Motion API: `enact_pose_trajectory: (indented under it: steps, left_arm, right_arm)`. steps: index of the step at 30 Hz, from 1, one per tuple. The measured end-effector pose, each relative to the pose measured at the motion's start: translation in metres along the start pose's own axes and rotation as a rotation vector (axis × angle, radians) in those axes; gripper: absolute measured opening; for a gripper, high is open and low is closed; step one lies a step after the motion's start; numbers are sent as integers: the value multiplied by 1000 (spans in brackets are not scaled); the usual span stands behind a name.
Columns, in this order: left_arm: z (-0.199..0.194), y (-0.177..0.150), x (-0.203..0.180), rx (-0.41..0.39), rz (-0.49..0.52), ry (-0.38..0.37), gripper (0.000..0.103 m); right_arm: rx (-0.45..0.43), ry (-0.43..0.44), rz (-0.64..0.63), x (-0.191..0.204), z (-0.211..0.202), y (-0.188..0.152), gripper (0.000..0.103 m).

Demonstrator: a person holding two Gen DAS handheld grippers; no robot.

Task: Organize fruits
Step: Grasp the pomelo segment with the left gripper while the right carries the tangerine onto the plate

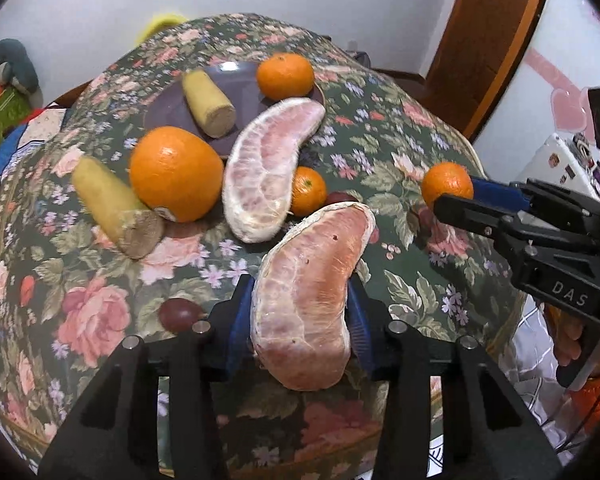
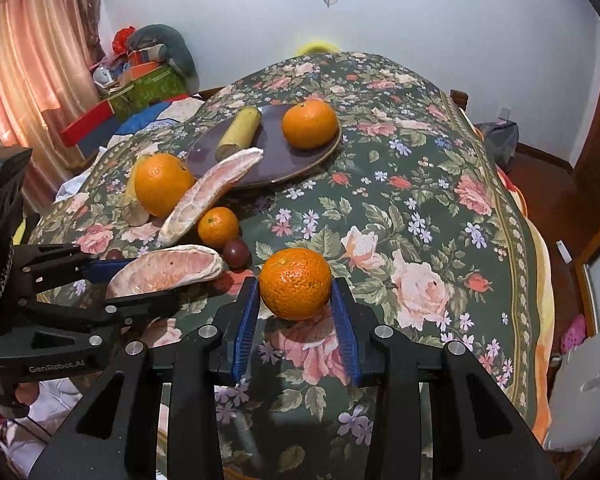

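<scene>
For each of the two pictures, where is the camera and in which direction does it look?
Left wrist: on the left gripper, facing the plate; its fingers hold a pomelo segment; the right gripper enters at right.
Right wrist: on the right gripper, fingers around a mandarin; the left gripper shows at left.
Shared: plate, large orange, flowered cloth.

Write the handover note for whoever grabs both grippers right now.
Left gripper: shut on a peeled pink pomelo wedge, lifted over the floral tablecloth.
Right gripper: shut on a small orange mandarin.
Done: the dark purple plate holds one mandarin and one yellow sugarcane piece.
Left: the second pomelo wedge leaning on the plate rim, the large orange, another sugarcane piece, a small mandarin, and two dark red round fruits on the cloth.
</scene>
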State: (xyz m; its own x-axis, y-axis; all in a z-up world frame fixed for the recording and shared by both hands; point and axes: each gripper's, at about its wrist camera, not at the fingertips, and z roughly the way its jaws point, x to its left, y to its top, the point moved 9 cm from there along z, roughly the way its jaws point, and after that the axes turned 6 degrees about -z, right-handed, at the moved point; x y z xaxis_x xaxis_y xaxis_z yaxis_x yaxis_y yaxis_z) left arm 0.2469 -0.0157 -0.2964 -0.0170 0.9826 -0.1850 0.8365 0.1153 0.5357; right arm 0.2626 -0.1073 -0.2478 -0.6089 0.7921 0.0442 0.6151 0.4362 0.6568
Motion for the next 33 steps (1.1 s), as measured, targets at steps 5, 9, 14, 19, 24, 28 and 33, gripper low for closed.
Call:
enact_pose_trajectory:
  steps: [5, 9, 14, 19, 24, 28, 33]
  left_arm:
    - [-22, 13, 6, -55, -34, -14, 45]
    - [-36, 26, 11, -92, -54, -24, 45]
    - [-50, 45, 18, -142, -75, -25, 45]
    - [-58, 67, 25, -187, -87, -19, 45]
    - [-61, 89, 34, -221, -105, -21, 45]
    - [-58, 104, 42, -239, -113, -16, 45]
    - [-48, 121, 52, -245, -123, -10, 45]
  right_arm:
    - [-19, -4, -12, 4, -6, 8, 34]
    - [-42, -6, -16, 6, -10, 20, 34]
    - [-78, -8, -28, 9, -15, 38, 34]
    - [-114, -3, -37, 11, -16, 59, 34]
    - [-144, -3, -50, 11, -12, 77, 34]
    - [-158, 2, -51, 8, -5, 90, 34]
    - [-169, 3, -59, 6, 5, 104, 34]
